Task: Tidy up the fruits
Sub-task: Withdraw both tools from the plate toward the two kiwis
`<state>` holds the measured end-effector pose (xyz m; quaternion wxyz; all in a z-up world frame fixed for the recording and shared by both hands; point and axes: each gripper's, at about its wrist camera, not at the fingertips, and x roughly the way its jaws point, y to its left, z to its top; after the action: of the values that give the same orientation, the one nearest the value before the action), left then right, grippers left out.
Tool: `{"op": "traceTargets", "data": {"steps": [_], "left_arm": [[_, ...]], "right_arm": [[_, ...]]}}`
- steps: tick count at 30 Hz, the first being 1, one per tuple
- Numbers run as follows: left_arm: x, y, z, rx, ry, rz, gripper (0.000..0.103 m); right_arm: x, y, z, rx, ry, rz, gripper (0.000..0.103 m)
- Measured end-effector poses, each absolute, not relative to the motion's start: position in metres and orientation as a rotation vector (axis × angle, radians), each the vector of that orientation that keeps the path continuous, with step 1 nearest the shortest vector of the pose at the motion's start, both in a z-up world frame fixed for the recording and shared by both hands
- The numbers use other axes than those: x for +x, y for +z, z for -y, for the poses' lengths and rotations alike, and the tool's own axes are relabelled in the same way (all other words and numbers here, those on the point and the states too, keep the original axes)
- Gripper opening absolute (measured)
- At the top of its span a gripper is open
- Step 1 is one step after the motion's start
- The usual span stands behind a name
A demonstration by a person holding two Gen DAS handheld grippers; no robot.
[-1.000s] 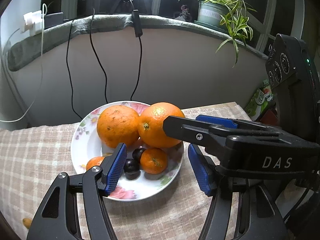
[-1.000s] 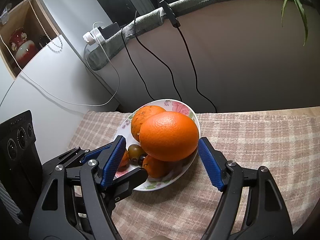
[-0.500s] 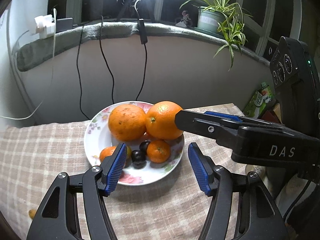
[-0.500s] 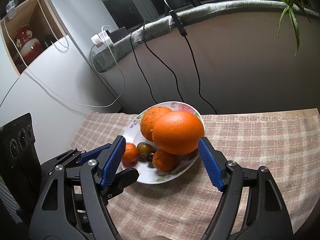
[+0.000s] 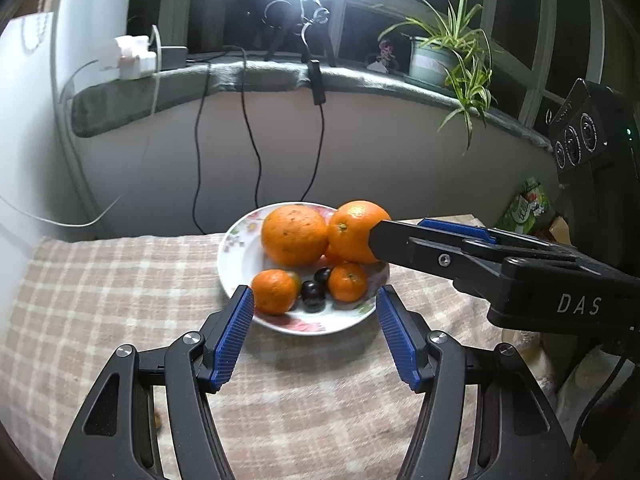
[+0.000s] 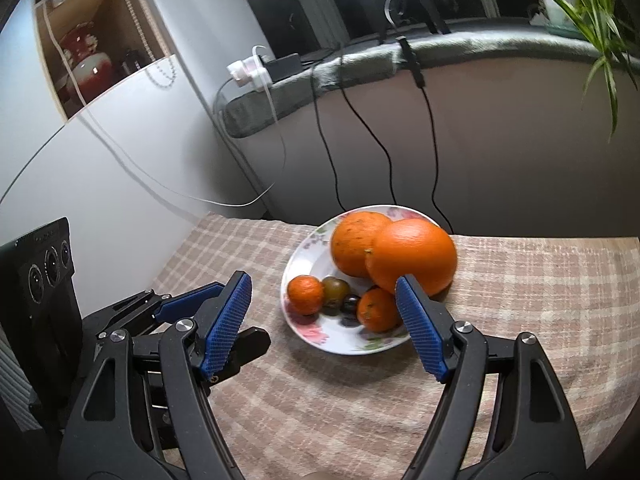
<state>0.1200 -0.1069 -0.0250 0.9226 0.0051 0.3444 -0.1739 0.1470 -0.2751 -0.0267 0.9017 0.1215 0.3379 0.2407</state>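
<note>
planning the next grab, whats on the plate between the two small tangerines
Between the left tangerine and the right tangerine lie a greenish-brown fruit and dark round fruits; the right wrist view shows it best.

Orange fruits [image 5: 294, 235], floral white plate [image 5: 240, 258], beige-checked cloth [image 5: 100, 280].

Black frames w/ blue ribbed pads [image 5: 234, 336]
</note>
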Motion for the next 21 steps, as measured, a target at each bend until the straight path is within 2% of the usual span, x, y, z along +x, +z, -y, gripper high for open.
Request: {"op": "traceTargets", "data": {"steps": [21], "left_arm": [[0.088,-0.03,0.024,-0.036,-0.241,-0.694,0.063]], "right_arm": [[0.127,-0.026,0.193,0.127,0.621,-0.713,0.077]]}}
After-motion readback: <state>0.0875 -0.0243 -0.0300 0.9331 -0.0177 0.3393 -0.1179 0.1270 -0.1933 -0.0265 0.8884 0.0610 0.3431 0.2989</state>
